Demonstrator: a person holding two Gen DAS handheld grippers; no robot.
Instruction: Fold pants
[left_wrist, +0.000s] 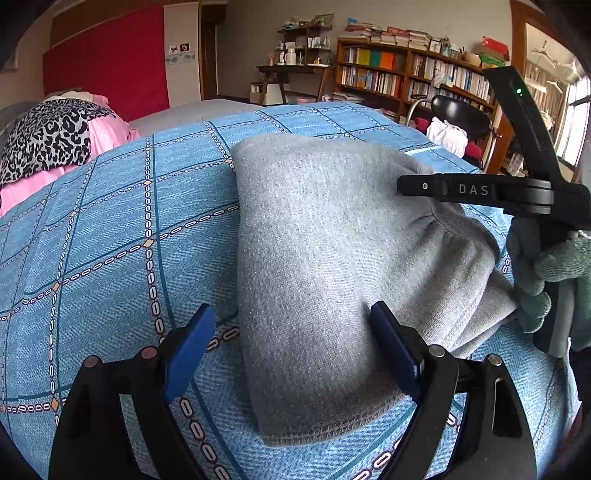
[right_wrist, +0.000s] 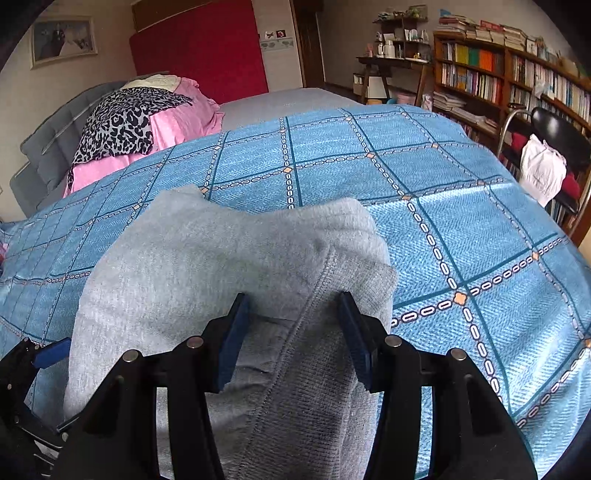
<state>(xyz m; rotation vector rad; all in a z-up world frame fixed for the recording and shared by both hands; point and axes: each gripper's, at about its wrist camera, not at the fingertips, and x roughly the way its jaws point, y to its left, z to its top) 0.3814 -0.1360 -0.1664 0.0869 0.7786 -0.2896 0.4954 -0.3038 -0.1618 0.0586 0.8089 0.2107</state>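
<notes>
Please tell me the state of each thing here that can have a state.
Pants: folded into a bundle, flat on the bedspread.
Left gripper: open, one finger each side of the pants' edge.
Right gripper: half open over the waistband, gripping nothing.
Bedspread: spread flat.

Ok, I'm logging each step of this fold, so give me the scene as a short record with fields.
surface: bed with blue checked cover
garment: grey pants, folded into a compact stack
left gripper: open, one blue pad on the cover, the other on the pants' near edge
right gripper: jaws apart over the ribbed waistband, cloth between them, grip not certain
gloved hand: holds the right gripper at the pants' right side
beyond: pink bedding, bookshelf
</notes>
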